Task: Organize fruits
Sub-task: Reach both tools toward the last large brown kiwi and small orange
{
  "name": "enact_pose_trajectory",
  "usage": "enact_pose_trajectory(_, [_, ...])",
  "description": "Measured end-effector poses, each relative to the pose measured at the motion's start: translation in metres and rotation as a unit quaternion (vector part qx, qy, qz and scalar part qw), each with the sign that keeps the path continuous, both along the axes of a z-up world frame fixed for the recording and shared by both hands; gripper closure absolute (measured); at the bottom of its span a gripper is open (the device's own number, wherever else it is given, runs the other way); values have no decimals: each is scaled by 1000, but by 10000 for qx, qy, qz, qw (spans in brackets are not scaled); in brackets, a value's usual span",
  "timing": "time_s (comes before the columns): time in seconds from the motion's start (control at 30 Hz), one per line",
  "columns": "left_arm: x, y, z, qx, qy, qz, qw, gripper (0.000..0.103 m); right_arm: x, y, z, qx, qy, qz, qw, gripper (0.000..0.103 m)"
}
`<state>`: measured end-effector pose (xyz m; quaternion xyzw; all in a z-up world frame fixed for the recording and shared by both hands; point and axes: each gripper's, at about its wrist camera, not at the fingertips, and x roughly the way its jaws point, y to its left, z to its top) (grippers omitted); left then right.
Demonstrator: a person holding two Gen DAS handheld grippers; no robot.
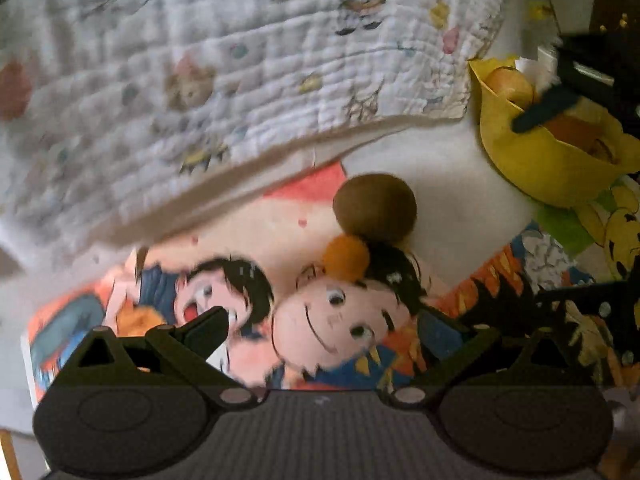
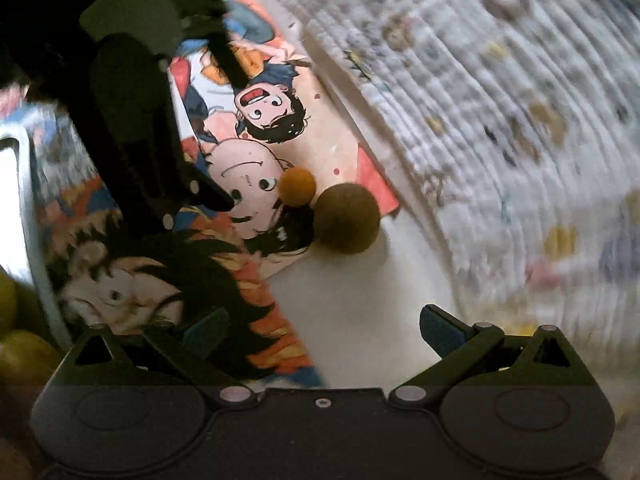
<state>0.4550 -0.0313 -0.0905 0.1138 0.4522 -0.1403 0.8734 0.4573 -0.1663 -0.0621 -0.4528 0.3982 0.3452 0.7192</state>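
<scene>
Left wrist view, item one: my left hand-held gripper (image 1: 346,328), jaws spread wide, nothing between them, aimed low over the printed cartoon cloth (image 1: 248,240). Held open, I judge, because the next fruit has not yet been reached.

Item two, straight ahead of those fingers: small orange fruit (image 1: 346,257), round, resting on the cartoon cloth. It touches item three, a larger brown fruit (image 1: 375,208), round and dull-skinned, sitting at the cloth's edge where white surface begins. Both lie loose and well apart from the bowl, so they read as the pieces left to sort.

Item four, upper right: yellow bowl (image 1: 532,168), already holding a pale apple-like fruit (image 1: 510,84) and something orange, partly hidden. My right hand-held gripper shows there as a dark blurred shape over the rim; placing or leaving, I cannot tell.

Item five, behind everything: quilted blanket (image 1: 240,80) with small printed figures, its folded hem overhanging the cloth.

Right wrist view, item six: my right hand-held gripper (image 2: 324,332), jaws also wide, empty. Beyond it the same orange fruit (image 2: 297,188) and brown fruit (image 2: 346,220), touching. The left tool crosses the upper left as a dark mass. At the far left edge, green-yellow fruits (image 2: 20,356) beside a pale metal rim (image 2: 30,216); what container that is, I cannot tell.

Whether the supporting surface is a bed or tabletop is unclear.
</scene>
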Motion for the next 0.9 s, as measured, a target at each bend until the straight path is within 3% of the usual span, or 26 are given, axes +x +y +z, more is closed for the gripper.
enact_pose_trajectory(0.3, [18,-18,-5,256,-146,-698,9971,8,30,27,-25,-691,-296,1099,9911,10])
enact_pose_trajectory(0.4, [18,-28,-8,563,-167,-1053,9927,15,36,34,-32,-954,-379,1570,9822,12])
enact_pose_trajectory(0.7, [24,-34,-17,632,-26,-1318,9893,27,45,38,-44,-1289,-262,2839,9498,16])
enact_pose_trajectory(0.9, [21,-27,-23,709,-88,-1556,9852,30,46,30,-53,-1488,-327,3730,9152,18])
